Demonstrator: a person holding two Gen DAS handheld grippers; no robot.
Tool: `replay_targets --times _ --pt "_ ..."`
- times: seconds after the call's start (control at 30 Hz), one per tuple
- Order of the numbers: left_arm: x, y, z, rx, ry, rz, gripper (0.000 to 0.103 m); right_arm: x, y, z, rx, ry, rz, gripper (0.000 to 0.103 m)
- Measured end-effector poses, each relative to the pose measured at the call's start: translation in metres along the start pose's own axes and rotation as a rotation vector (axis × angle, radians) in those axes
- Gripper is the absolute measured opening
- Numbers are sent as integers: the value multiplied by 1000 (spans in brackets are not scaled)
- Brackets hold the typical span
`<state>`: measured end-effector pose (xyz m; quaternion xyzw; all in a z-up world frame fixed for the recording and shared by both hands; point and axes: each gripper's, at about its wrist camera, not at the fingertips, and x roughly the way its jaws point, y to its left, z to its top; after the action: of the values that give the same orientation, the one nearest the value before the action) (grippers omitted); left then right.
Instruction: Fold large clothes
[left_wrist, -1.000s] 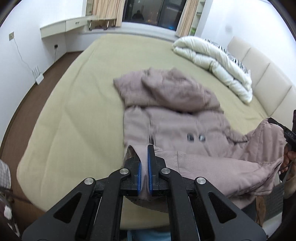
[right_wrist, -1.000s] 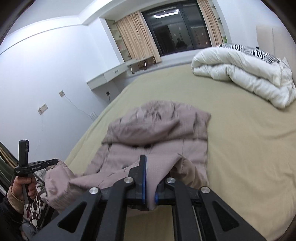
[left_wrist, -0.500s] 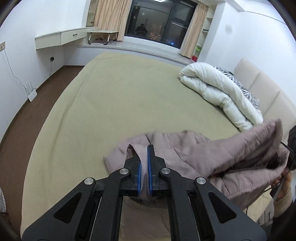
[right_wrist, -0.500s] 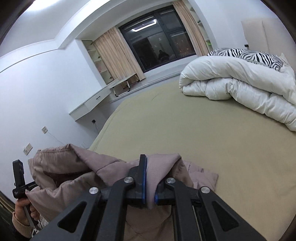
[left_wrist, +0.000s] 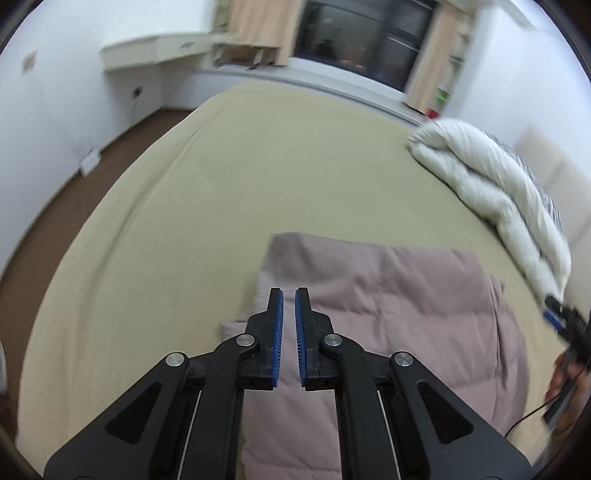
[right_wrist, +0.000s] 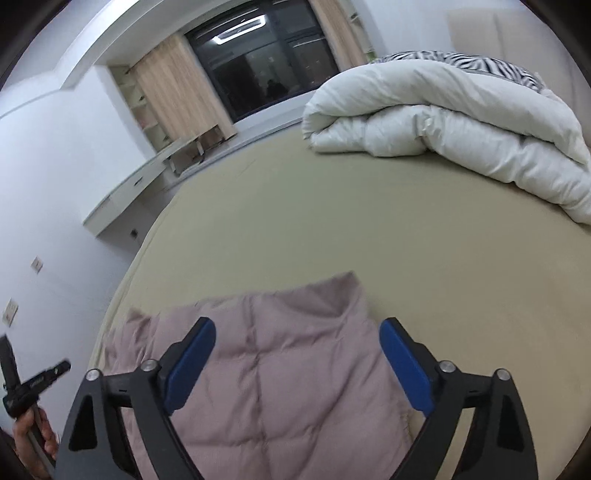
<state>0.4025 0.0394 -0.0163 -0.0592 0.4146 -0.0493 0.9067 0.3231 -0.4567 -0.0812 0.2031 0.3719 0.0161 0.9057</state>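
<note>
A mauve padded coat (left_wrist: 399, 314) lies folded over itself, flat on the olive bed (left_wrist: 258, 177); it also shows in the right wrist view (right_wrist: 273, 373). My left gripper (left_wrist: 289, 299) hovers over the coat's left edge, its blue pads a small gap apart with nothing between them. My right gripper (right_wrist: 297, 338) is wide open and empty above the coat's right part. The other gripper's handle shows at the edge of each view.
A rolled white duvet (left_wrist: 495, 192) with a zebra-striped pillow lies at the bed's far right, also in the right wrist view (right_wrist: 450, 125). A padded headboard (left_wrist: 550, 166) stands beyond it. Brown floor (left_wrist: 55, 192), wall shelf and dark window lie past the bed.
Both grippers carried the coat's lower hem up and over its top half, then let go. The right one opened wide, the left only slightly. The coat now lies folded.
</note>
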Motion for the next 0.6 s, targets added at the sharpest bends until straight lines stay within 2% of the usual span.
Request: replay_targets --times 0.03,0.13,0.2,0.27,0.37,0.47,0.6 --pt "-4 -18 -9 56 -14 -1 6 0 16 -6 -52 31 25 74" --pt "7 -68 -24 183 -20 -8 6 4 86 -32 -269 94 58 61" --pt "18 -97 -36 245 -10 -16 6 17 121 -44 -365 132 76 56" --pt "34 -117 -41 280 0 -8 6 35 141 -51 -423 151 54 53" --pt "61 -130 -41 292 16 33 6 79 140 -45 -363 224 18 46" --pt "101 -125 -34 283 60 77 6 121 122 -31 -263 279 13 42" --pt "142 -119 -26 270 75 120 6 148 125 -24 -271 281 -12 41"
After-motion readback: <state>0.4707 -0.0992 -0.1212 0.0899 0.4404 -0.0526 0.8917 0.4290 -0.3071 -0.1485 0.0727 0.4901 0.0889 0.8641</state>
